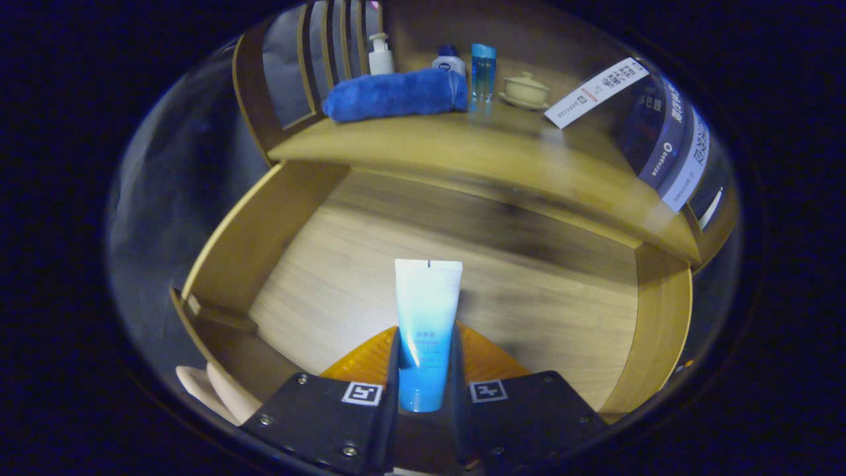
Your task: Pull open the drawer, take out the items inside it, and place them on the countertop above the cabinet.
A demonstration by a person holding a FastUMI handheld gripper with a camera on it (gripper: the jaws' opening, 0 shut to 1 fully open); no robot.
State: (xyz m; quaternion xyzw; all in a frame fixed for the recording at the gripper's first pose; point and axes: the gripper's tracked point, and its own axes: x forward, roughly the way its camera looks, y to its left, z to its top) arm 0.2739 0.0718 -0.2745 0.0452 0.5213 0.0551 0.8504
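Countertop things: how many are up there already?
5, perhaps more hidden behind: blue towel, white pump bottle and white jar behind it, blue bottle beside its end, lidded cup further along. The fingers grip a tube.

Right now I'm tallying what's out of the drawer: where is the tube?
The tube is clamped between the gripper fingers above the open drawer, short of the countertop.

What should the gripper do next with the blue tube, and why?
Probably lift it up and carry it forward to the countertop. The gripper is shut on the blue-and-white tube, both fingers pressing its sides, above the open drawer. The countertop has bare wood in front of the rolled blue towel and the small blue bottle, so the tube could go there.
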